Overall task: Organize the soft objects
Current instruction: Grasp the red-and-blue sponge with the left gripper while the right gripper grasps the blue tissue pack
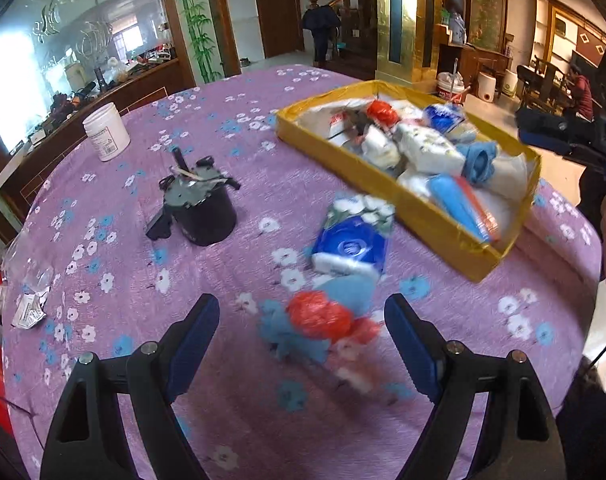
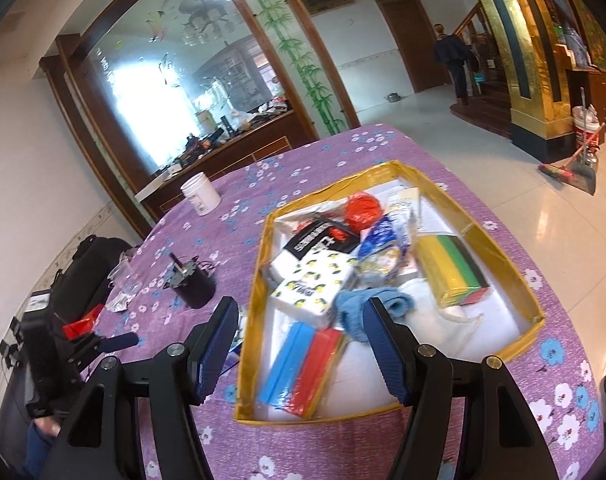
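**Inspector:** State of your jaws, and where do the soft objects lie?

**Me:** My left gripper (image 1: 301, 344) has its jaws spread, nothing pinched. Between them on the worktop (image 1: 223, 128) lie a red plastic bundle (image 1: 319, 316) on a blue cloth (image 1: 283, 330); the view is blurred there. Just beyond is a blue tissue pack (image 1: 351, 240). My right gripper (image 2: 301, 344) hangs over the yellow tray (image 2: 259, 264), jaws spread and empty too. The tray already holds tissue packs, a blue cloth, a red bundle and coloured packets.

**Inspector:** Handling?

**Me:** I judge the bundle and cloth light and limp; they will crush and the plastic may slip. I would pinch the bundle at its bulk, taking care not to catch the cloth with it. The pack is squashy; grip across its narrow middle.

**Inspector:** Obstructions?

**Me:** A black pot of clips (image 1: 201, 208) and a white jar (image 1: 105, 132) stand well aside. The tray's near wall must be cleared.
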### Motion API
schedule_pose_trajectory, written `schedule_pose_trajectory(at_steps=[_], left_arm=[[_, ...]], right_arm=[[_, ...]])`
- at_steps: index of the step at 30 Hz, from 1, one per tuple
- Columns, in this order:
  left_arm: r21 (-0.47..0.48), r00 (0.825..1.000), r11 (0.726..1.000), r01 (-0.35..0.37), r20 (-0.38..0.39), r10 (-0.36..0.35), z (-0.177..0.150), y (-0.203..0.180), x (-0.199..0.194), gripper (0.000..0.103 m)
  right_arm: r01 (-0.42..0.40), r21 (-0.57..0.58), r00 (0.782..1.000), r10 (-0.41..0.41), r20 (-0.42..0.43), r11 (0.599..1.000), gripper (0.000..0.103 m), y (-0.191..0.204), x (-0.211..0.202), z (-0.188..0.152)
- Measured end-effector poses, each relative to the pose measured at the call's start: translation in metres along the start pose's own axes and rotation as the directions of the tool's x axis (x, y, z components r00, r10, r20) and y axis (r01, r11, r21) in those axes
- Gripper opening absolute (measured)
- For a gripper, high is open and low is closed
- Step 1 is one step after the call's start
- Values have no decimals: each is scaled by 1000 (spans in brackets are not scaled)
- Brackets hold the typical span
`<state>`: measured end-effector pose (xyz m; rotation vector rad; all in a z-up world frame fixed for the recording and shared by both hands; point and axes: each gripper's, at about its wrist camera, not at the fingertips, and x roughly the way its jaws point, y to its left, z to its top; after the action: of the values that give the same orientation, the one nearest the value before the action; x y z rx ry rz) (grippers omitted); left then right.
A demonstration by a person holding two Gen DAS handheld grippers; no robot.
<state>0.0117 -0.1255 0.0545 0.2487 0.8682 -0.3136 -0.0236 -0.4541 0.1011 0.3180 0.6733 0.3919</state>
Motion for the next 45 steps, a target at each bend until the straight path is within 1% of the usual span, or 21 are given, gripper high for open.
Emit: schedule_pose_trajectory(at_steps=[3,7,8,9,11,14,15,18,21,23,26,28,30,32,34,36,38,40,42,43,45], left_arm=[[27,999,999,36,-24,-35,-1,-4,12,84],[66,998,997,30,-63,-26,1,-14,31,83],[75,998,997,14,-69,-9,0,-15,36,76],[82,996,997,9,-86,-2,0,-18,41,64],[79,993,997,11,-116,-1,-1,-18,49,51],[51,994,999,-12,-111,18,-3,-13,47,39],[26,993,999,-26,-111,29,-4,-9,46,39],[-49,994,998,-42,-103,37,-8,5,39,39],[-119,988,984,-134,-91,124,-11,22,34,39],[-161,988,977,-140,-95,126,-13,31,35,39],[-183,988,973,-141,-95,126,-16,37,37,39],[-183,988,973,-142,-89,127,-17,38,37,39],[-184,989,973,-138,-83,125,-18,39,37,39],[-189,990,973,-132,-80,119,-18,39,37,39],[-190,991,974,-126,-78,113,-17,39,38,39],[-191,991,974,-123,-77,110,-17,39,39,39],[-190,991,974,-120,-75,108,-17,40,39,39],[-189,991,975,-119,-74,107,-17,39,39,39],[-187,992,975,-119,-73,107,-17,39,39,39],[-187,992,975,-119,-72,107,-17,39,39,39],[-186,992,976,-117,-70,105,-17,39,39,39]], right_arm=[[-10,-11,1000,10,-13,1000,69,5,3,-3],[-20,-27,999,19,-28,999,70,12,5,-6],[-23,-32,999,22,-31,999,70,14,5,-6],[-26,-37,999,25,-34,999,70,15,6,-6],[-37,-49,998,35,-46,998,71,20,9,-6],[-72,-77,995,66,-81,994,72,33,17,-5],[-88,-87,992,79,-99,992,72,38,21,-5],[-154,-147,975,126,-184,977,76,60,41,-4],[-211,-242,951,141,-276,947,77,85,68,-3],[-273,-304,920,155,-360,913,78,101,92,-3],[-318,-406,884,113,-454,857,79,117,124,-5],[-315,-478,877,58,-477,820,79,125,139,-6],[-340,-531,851,14,-525,776,83,133,152,-10],[-315,-591,851,-54,-522,743,83,137,163,-12],[-336,-611,824,-91,-559,717,84,138,174,-13],[-308,-650,824,-148,-548,694,84,138,180,-13],[-326,-653,796,-174,-580,684,84,136,189,-14],[-317,-666,781,-212,-587,676,84,135,198,-15],[-327,-666,773,-215,-597,670,84,135,200,-18],[-328,-656,770,-211,-603,679,84,134,202,-19],[-325,-650,774,-201,-600,687,82,133,200,-21]])
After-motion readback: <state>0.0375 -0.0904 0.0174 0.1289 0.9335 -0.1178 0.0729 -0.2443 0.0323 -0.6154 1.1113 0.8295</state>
